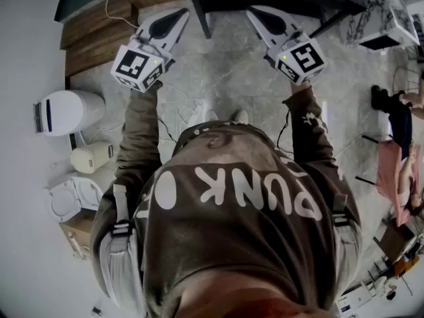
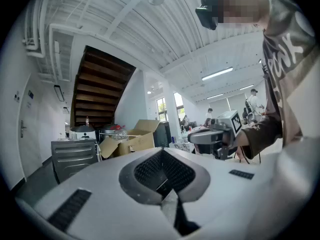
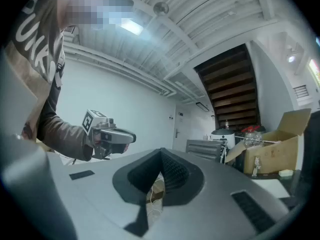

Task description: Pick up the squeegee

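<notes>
A: So, where do you stand with the squeegee?

B: At the very start, by my reading. You hold the left tool (image 1: 177, 17) and the right tool (image 1: 257, 13) out level ahead of your chest, well apart, over bare floor (image 1: 225, 78). Neither touches anything.

A: And the jaws?

B: Both pairs are pressed together. The left gripper view and the right gripper view each show the dark pads meeting in a wedge with nothing between them.

A: Where is the squeegee, then?

B: It shows in no view. The head view gives you the floor, the stairs (image 1: 99, 25) at upper left and a white bin (image 1: 69, 111) by the wall. The two gripper views look out at the stairs, a box (image 3: 280, 144) and the room beyond. Nothing there can be made out as a squeegee.

A: So what does the next move call for?

B: Finding it first, I'd say: turn or step until it comes into view. Then pick one tool, spread its jaws wide enough for the handle before you close in, and line them up across it. With the jaws together as now, you'd only push it away.
</notes>
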The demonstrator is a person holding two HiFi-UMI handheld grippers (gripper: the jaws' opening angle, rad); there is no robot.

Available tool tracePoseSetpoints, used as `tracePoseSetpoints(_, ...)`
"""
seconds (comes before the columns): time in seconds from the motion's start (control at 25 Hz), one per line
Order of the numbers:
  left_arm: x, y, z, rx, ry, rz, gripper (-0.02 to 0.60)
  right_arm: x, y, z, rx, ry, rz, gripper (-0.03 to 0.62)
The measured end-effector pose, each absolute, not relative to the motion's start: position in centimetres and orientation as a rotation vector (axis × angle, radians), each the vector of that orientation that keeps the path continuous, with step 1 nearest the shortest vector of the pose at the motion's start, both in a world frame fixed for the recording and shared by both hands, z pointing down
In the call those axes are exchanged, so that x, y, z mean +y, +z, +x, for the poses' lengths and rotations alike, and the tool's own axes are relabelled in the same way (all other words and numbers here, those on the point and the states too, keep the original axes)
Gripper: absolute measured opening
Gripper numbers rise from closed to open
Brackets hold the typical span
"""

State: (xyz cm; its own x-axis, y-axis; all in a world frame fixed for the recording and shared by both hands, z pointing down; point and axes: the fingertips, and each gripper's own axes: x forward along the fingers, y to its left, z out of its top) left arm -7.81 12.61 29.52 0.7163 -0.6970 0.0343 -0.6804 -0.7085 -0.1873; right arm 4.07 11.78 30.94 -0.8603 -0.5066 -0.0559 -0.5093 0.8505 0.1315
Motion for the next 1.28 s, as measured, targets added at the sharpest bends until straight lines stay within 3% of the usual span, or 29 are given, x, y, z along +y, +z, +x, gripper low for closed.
tracePoseSetpoints(0.92,12.8,29.9,-7.9,1.125,-0.172,-2.757,0.003,11.6,31.1,4.4,2.975,0.169,-0.822,0.016)
tracePoseSetpoints(1.12,12.8,30.0,-8.1,1.124,-0.18,-2.75,0.003,12.0,31.3,3.7,2.998,0.147,-0.761,0.3)
tracePoseSetpoints(1.24,12.7,30.0,-8.1,1.123,-0.179,-2.754,0.003,12.1,31.6,3.0,3.023,0.156,-0.744,0.546)
tracePoseSetpoints(1.28,12.7,30.1,-8.1,1.123,-0.179,-2.755,0.003,12.2,31.8,2.8,3.034,0.172,-0.742,0.594)
